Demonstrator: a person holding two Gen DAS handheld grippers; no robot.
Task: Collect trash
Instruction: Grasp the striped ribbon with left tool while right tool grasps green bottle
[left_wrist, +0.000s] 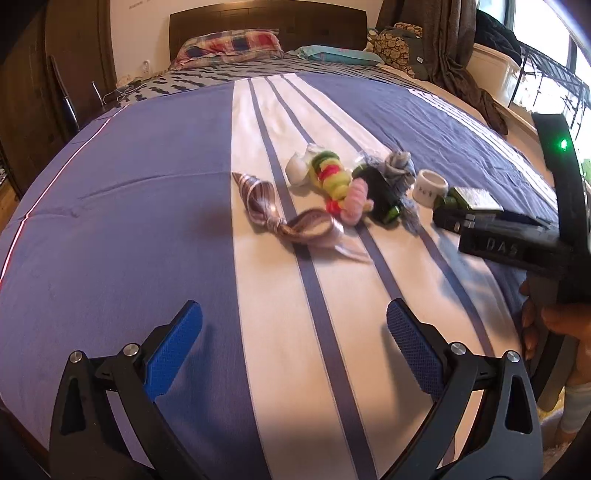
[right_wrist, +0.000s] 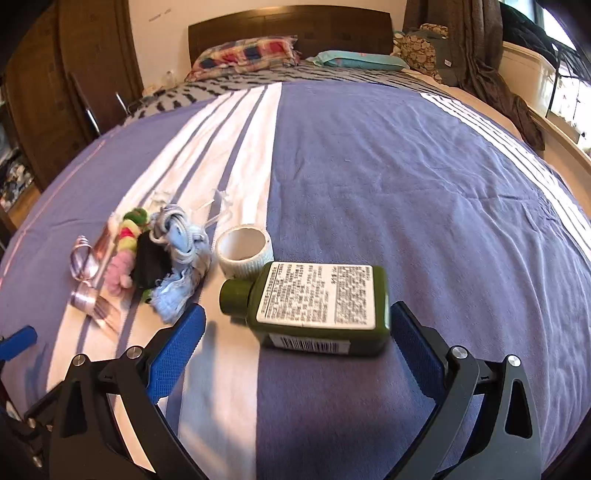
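Note:
Trash lies in a row on the striped bedspread (left_wrist: 129, 206). A shiny striped ribbon (left_wrist: 280, 214) is nearest my left gripper (left_wrist: 294, 325), which hangs open well short of it. Behind the ribbon sit a fuzzy green, yellow and pink toy (left_wrist: 338, 181), a black item (left_wrist: 380, 192), a grey-blue cloth (left_wrist: 400, 171), a white tape roll (left_wrist: 430, 186) and a green bottle (left_wrist: 469, 205). In the right wrist view the green bottle (right_wrist: 317, 306) lies flat with its white label up, just ahead of my open right gripper (right_wrist: 297, 325). The tape roll (right_wrist: 244, 254) touches the bottle's cap side.
Pillows (left_wrist: 229, 46) and a dark headboard (left_wrist: 266, 26) stand at the far end. Clothes and a curtain (left_wrist: 458, 48) hang at the right by a window. A hand (left_wrist: 554, 325) holds the right tool at the right edge. Wooden furniture (right_wrist: 44, 92) lines the left side.

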